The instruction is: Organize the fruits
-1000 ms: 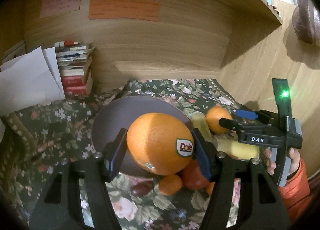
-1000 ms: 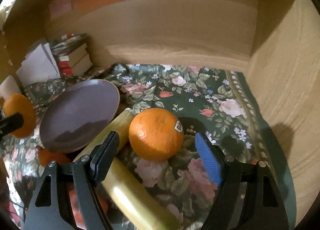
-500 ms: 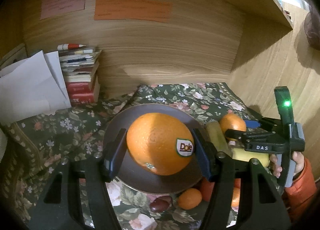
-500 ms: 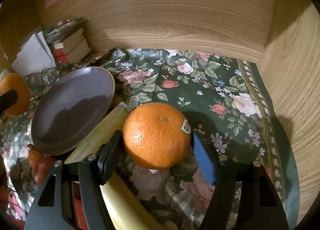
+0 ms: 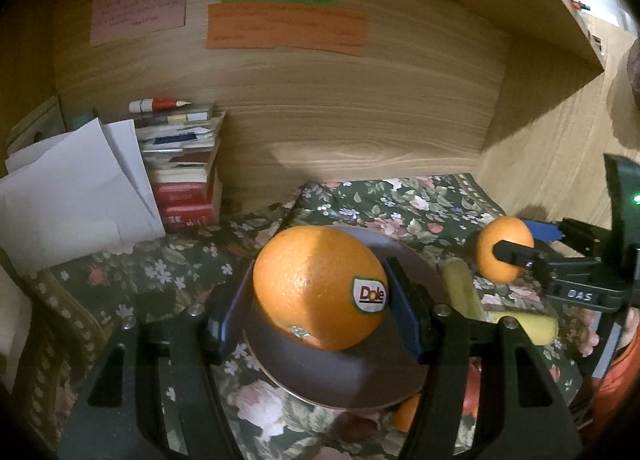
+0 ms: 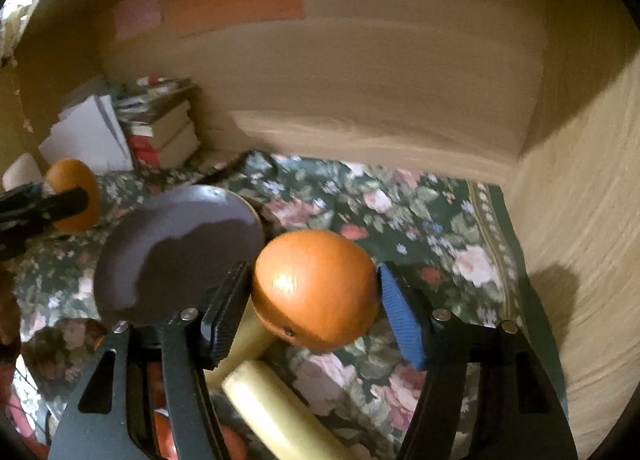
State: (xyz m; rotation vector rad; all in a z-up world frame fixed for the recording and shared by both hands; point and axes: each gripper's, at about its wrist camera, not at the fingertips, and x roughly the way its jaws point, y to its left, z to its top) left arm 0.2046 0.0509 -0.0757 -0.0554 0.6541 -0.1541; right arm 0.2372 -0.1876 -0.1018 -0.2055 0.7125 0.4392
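Orange fruit with a Dole sticker sits clamped in the left tool above the grey plate; the right tool clamps a smaller orange beside that plate.

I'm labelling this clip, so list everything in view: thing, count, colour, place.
Oranges: 2, orange; one in the left hand-held gripper over the plate, one in the right.
Plate: 1, grey-purple, on the cloth.
Bananas: at least 2, yellow, right of the plate.
Cloth: 1, dark floral.
Books: stack, back left.
Papers: white, beside the books.
Notes: 3, pink, green, orange, on the wall.
Left hand-held gripper: shut.
Right hand-held gripper: shut.
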